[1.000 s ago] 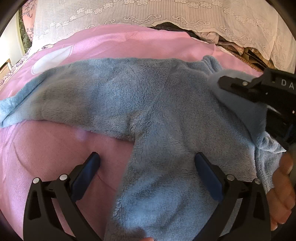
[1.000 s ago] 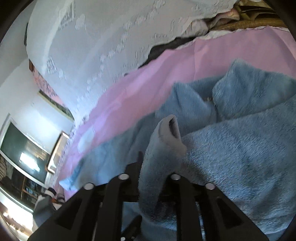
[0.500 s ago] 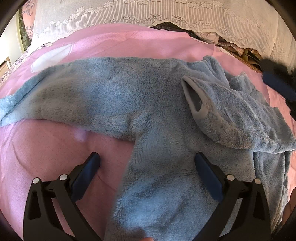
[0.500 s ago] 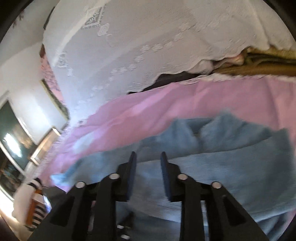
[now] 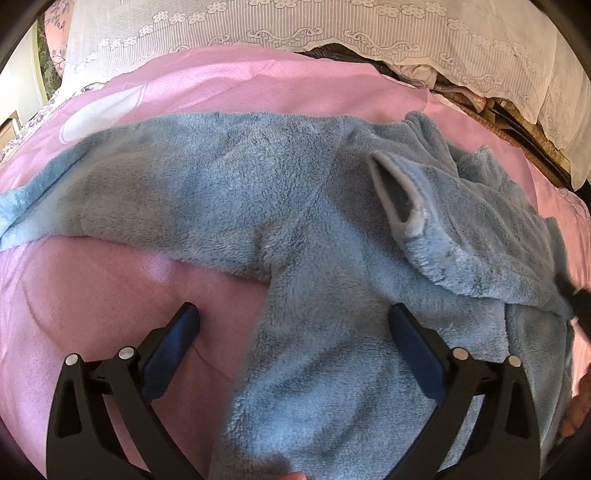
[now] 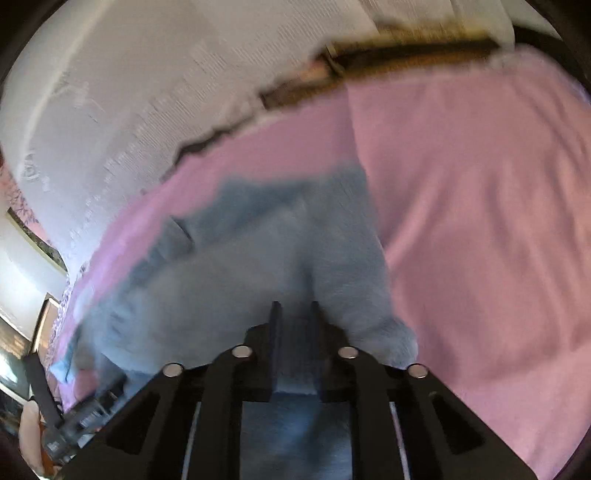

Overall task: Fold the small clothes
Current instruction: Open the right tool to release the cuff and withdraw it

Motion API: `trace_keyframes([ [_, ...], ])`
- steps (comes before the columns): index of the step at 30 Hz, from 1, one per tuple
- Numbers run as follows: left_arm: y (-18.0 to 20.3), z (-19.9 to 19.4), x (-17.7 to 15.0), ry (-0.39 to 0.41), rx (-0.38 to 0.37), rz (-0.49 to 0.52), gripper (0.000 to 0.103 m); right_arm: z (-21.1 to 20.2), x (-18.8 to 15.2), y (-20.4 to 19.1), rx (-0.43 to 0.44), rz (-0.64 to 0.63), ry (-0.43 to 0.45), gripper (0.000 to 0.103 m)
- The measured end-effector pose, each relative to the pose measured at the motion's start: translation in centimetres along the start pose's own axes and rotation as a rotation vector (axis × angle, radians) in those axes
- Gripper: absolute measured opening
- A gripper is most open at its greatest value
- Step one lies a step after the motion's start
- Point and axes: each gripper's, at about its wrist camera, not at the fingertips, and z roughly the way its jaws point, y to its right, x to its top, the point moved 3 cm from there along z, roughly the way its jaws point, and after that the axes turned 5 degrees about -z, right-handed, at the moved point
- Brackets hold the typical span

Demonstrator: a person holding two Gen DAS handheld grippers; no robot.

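My left gripper hangs low over the bed with its fingers spread wide and nothing between them; in my left wrist view one blue-padded finger sits over the pink bedsheet at lower left of the frame and the other over the fleece at lower right. The blue fleece garment lies spread across the middle of that frame, one sleeve stretched out toward the left edge, another limb running down between my fingers to the bottom edge. On the right side of the frame a sleeve is laid back over the body of the garment, its open cuff with a paler grey lining pointing toward the upper centre. Behind the garment, along the top of the frame, a white lace cloth hangs over something dark. In my right wrist view the picture is blurred. My right gripper shows its fingers only a narrow gap apart at lower centre of the frame, just above the fleece garment; I cannot tell whether any fabric is caught between them, though the gap looks free at the tips. The pink bedsheet fills the right half of that frame, the lace cloth the upper left.
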Motion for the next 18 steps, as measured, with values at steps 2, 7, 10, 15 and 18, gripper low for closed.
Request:
trace_keyframes([
  [2,0.0,0.0,0.0,0.000,-0.001,-0.001,0.099,0.7,-0.1,1.5,0.061,0.063,-0.014,0.004],
  [7,0.1,0.0,0.0,0.000,-0.002,-0.001,0.099,-0.2,0.7,1.2,0.063,0.073,0.010,0.005],
  [10,0.0,-0.1,-0.1,0.000,0.000,0.000,0.099,-1.5,2.5,-0.4,0.061,0.033,0.076,0.010],
  [15,0.1,-0.1,-0.1,0.000,0.000,0.000,0.099,-0.7,5.5,0.7,0.046,0.057,0.102,0.010],
  [18,0.1,-0.1,0.0,0.000,0.004,0.002,0.099,2.0,6.2,3.1,0.031,0.094,0.050,0.008],
])
